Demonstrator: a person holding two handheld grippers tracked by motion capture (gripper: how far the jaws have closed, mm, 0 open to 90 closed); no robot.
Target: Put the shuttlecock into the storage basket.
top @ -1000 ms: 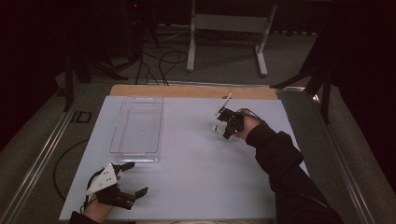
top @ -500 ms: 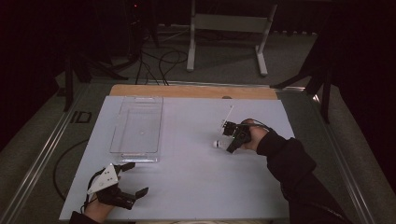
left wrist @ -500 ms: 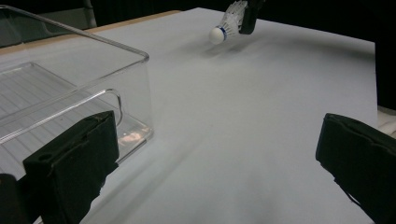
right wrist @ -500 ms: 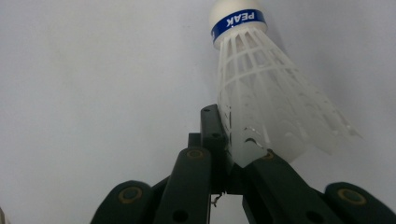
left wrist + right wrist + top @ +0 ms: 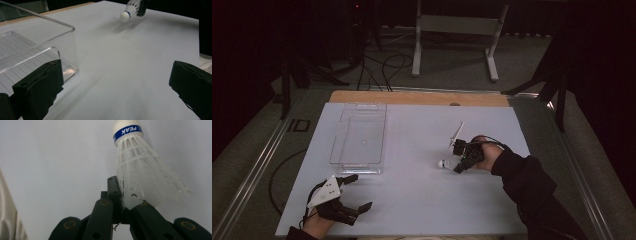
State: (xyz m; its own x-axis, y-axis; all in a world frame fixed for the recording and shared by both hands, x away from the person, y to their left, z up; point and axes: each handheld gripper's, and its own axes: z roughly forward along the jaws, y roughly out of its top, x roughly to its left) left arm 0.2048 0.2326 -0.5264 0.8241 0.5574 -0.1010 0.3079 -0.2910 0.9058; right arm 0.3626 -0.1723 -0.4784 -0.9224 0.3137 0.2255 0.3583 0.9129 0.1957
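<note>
A: Right gripper point(image 5: 460, 159) was clamped on the skirt edge of the shuttlecock point(image 5: 140, 170). White plastic lattice skirt, rounded white cork tip, blue band printed "PEAK". The skirt's lower edge was hidden between the jaws in the right gripper view.

B: Position?

A: Right half of the worktop point(image 5: 412, 200), cork tip pointing toward the centre. Whether it was lifted clear of the surface I couldn't make out from the high view. In the left gripper view the shuttlecock point(image 5: 130, 11) was cut off by the top edge.

B: Left side?

A: Left gripper point(image 5: 354, 192) at the near left corner, jaws wide apart, holding nothing. A clear, rigid plastic tray point(image 5: 343, 145) with rounded corners and a ribbed floor lay just beyond it.

B: Anything else?

A: A thin white stick point(image 5: 457, 134) lay near the right gripper; too small to identify. Worktop covering was matte and pale, with a wooden strip along the far edge.
</note>
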